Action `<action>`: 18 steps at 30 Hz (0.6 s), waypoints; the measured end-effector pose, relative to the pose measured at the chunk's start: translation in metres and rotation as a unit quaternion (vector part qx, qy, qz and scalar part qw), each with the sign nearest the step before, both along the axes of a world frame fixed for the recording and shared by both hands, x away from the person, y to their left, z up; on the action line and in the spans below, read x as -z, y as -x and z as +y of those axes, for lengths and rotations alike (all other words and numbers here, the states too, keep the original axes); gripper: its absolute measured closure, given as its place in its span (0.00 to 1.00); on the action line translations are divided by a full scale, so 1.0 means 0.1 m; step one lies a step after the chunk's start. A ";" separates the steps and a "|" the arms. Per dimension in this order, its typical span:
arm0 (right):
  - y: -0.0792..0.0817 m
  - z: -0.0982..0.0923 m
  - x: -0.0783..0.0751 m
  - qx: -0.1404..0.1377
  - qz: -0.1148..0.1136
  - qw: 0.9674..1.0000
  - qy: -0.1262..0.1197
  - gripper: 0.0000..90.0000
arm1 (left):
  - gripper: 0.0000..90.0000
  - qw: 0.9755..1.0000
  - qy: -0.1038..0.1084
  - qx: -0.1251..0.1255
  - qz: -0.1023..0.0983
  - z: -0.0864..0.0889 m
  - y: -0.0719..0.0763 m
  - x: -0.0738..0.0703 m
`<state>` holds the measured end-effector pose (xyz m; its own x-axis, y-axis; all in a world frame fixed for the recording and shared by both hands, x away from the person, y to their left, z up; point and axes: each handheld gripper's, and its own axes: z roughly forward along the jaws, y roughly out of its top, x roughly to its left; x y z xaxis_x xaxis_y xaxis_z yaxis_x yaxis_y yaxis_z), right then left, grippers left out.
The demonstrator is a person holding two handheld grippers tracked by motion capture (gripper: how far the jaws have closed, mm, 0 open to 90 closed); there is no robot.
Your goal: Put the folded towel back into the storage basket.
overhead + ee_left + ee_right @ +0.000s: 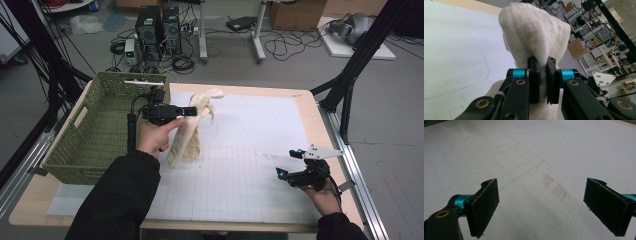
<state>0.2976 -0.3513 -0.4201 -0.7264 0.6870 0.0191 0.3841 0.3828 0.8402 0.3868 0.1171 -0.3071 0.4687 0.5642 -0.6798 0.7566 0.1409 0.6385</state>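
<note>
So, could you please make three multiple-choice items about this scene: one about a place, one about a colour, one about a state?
1. Where does the woven green plastic basket stand?
A. at the left side of the table
B. at the right side
C. on the floor

2. What colour is the fluffy cloth held above the table?
A. red
B. cream-white
C. black

3. How are the right tongs?
A. shut on the cloth
B. shut on nothing
C. open, holding nothing

Answers:
1 A, the high view shows the basket beside the left hand.
2 B, the cloth is pale in the high view and the left gripper view.
3 C, only the white mat lies between the wide pads, while the left tongs pinch the cloth.
</note>
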 end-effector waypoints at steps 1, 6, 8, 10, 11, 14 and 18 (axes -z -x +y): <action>0.00 0.00 0.00 0.000 0.001 1.000 0.000 0.13 | 0.92 1.000 0.001 -0.004 0.000 0.01 0.00 -0.01; -0.01 0.02 0.01 -0.001 0.002 1.000 0.006 0.13 | 0.92 1.000 0.008 -0.019 0.009 0.14 0.02 -0.05; -0.01 0.02 0.01 -0.002 0.001 1.000 0.006 0.13 | 0.92 1.000 0.009 -0.026 0.009 0.22 0.02 -0.07; -0.02 0.02 0.02 -0.001 0.000 1.000 0.007 0.13 | 0.92 0.999 0.013 -0.031 0.006 0.28 0.02 -0.08; -0.02 0.03 0.02 -0.001 0.001 1.000 0.007 0.13 | 0.92 0.999 0.014 -0.033 0.007 0.32 0.02 -0.09; -0.02 0.04 0.02 -0.004 0.001 1.000 0.008 0.13 | 0.92 0.999 0.017 -0.045 0.010 0.44 0.00 -0.07; -0.03 0.04 0.02 -0.004 0.002 1.000 0.010 0.13 | 0.92 0.997 0.016 -0.074 0.016 0.67 -0.04 0.00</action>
<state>0.3002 -0.3472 -0.4226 -0.7311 0.6822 0.0086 0.3854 0.4026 0.8303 0.3908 0.1839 -0.3067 0.3595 0.6030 -0.7121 0.7454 0.2736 0.6080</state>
